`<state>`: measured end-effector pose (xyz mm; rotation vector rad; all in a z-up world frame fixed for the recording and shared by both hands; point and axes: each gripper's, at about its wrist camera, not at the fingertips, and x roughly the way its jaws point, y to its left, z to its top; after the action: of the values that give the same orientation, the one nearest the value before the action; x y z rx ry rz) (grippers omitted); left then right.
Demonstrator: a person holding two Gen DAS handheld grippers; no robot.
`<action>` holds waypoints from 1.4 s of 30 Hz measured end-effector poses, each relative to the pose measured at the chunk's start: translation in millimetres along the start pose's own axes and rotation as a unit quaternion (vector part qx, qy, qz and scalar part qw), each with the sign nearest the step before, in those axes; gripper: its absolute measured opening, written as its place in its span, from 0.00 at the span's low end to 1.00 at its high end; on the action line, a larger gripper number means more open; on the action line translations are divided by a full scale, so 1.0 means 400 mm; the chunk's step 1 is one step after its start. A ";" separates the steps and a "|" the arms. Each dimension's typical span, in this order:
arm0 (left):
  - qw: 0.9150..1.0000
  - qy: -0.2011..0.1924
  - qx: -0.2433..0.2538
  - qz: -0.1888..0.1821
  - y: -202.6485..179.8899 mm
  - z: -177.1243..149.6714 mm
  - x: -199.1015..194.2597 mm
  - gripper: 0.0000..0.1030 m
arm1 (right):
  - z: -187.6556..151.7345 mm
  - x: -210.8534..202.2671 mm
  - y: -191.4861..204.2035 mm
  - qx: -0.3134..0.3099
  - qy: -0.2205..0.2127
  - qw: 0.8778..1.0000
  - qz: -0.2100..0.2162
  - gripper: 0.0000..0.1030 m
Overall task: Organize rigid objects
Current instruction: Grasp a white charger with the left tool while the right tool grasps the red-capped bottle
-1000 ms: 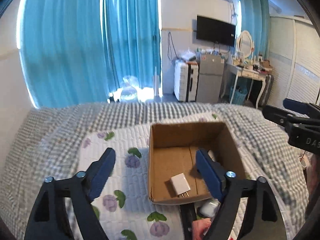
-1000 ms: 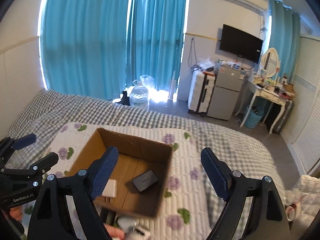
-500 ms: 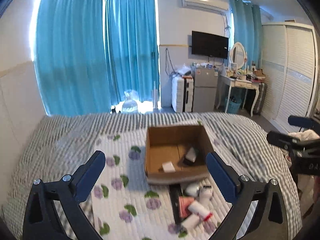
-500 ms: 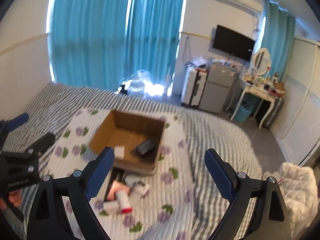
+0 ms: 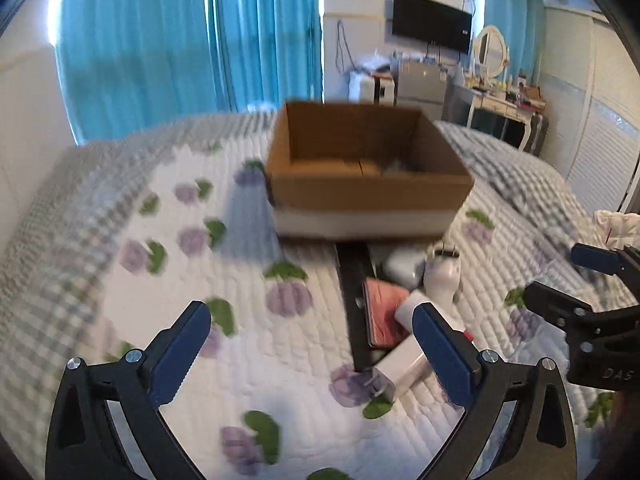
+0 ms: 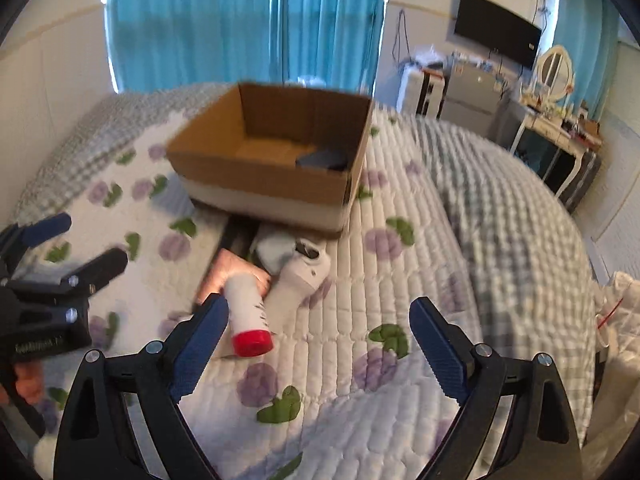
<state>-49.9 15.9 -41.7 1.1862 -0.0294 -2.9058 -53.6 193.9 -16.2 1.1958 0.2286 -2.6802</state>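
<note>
Currently, nothing is held: the left gripper (image 5: 312, 344) is spread wide above the flowered quilt (image 5: 168, 300), well short of the pile, and the right gripper (image 6: 316, 338) is likewise spread wide and empty.

Taken from left to right in the right wrist view, a long black flat item (image 6: 236, 236) is seen running out from under the near wall of the cardboard box (image 6: 256, 176), a pink flat item (image 6: 226, 274) lies beside it, a white bottle with a red cap (image 6: 248, 316) rests across the pink item with its cap toward the near edge of the quilt, and a white handle-shaped device (image 6: 298, 280) lies just beside the bottle, touching a pale grey case (image 6: 272, 250). A dark device (image 6: 324, 158) is already lodged in the box's far right corner.

The bottle appears to be the next pick. It would best be taken by the right gripper, since its left finger (image 6: 198, 346) is already just beside the bottle. The fingers should be set across the round body rather than the cap, and closed squarely so the bottle is not rolled into the white device. The soft quilt gives, so the descent should be kept shallow. The box's open middle is free for the drop.
</note>
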 end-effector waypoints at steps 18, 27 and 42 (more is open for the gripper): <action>0.988 0.100 0.071 -0.093 -0.153 -0.138 0.182 0.68 | -0.062 0.156 -0.048 0.055 0.069 0.996 0.003 0.90; 0.987 0.095 0.055 -0.117 -0.107 -0.154 0.122 0.36 | -0.071 0.145 -0.046 0.053 0.055 0.997 -0.012 0.90; 0.998 0.046 -0.013 -0.032 0.061 -0.094 0.063 0.28 | -0.086 0.176 0.091 -0.026 0.068 0.996 0.044 0.89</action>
<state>-41.8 -9.4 -85.6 1.3401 0.0482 -2.8911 -66.2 157.9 -93.6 1.3416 0.2582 -2.5052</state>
